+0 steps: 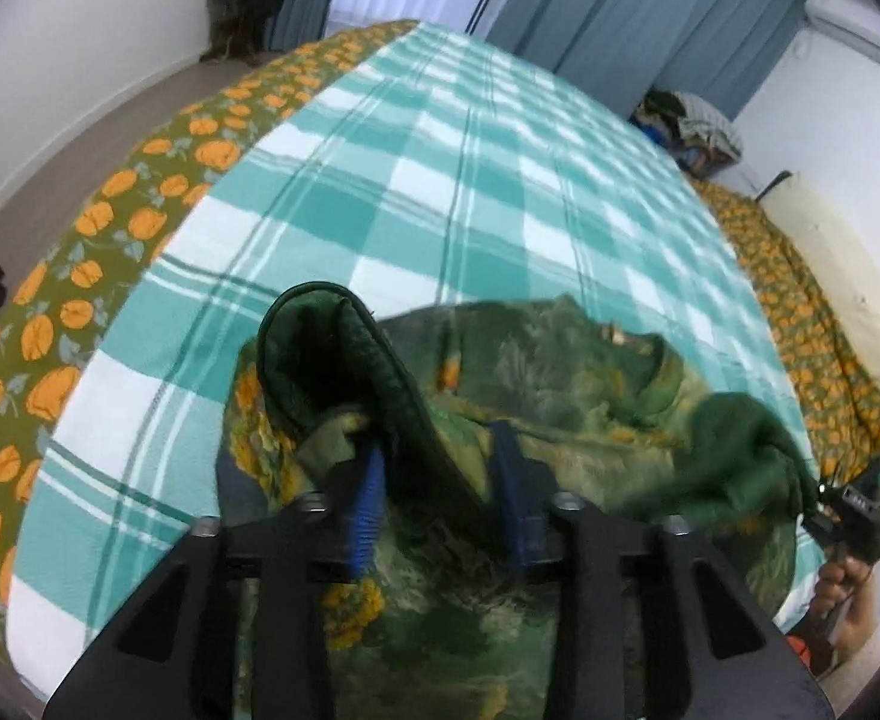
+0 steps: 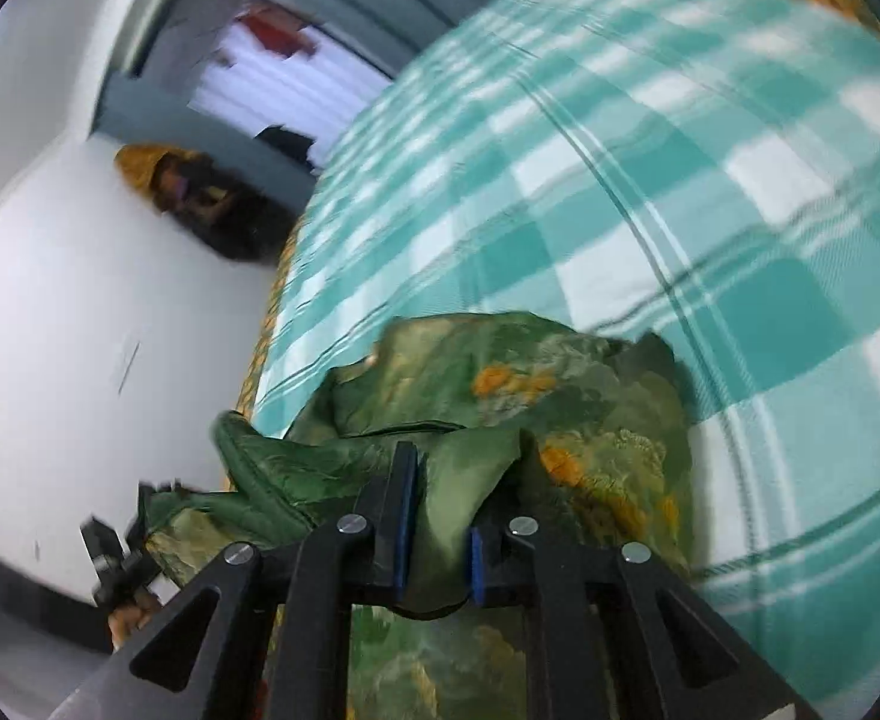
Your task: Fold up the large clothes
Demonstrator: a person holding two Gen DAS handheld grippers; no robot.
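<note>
One bed (image 1: 158, 192) fills both views, its orange-flowered cover showing along the 9 o'clock and 3 o'clock edges in the left view. One teal-and-white checked sheet (image 1: 440, 180) lies spread over it. Two blue-grey curtains (image 1: 650, 18) hang at 12 to 1 o'clock beyond the bed, and one heap of clothes (image 1: 689, 126) sits at 2 o'clock against the wall.

One garment (image 1: 560, 372), green with yellow-orange print, lies bunched on the sheet toward 6 o'clock in both views, its edges lifted by the tools.

Two grippers are in use. The left gripper (image 1: 440, 504) has its blue pads apart with a dark green fold of the garment draped between them; whether it truly pinches the cloth cannot be told. The right gripper (image 2: 440, 534) is clamped on a fold of the garment; in the left view it sits at 4 o'clock with green cloth pulled taut to it.

No containers show.
</note>
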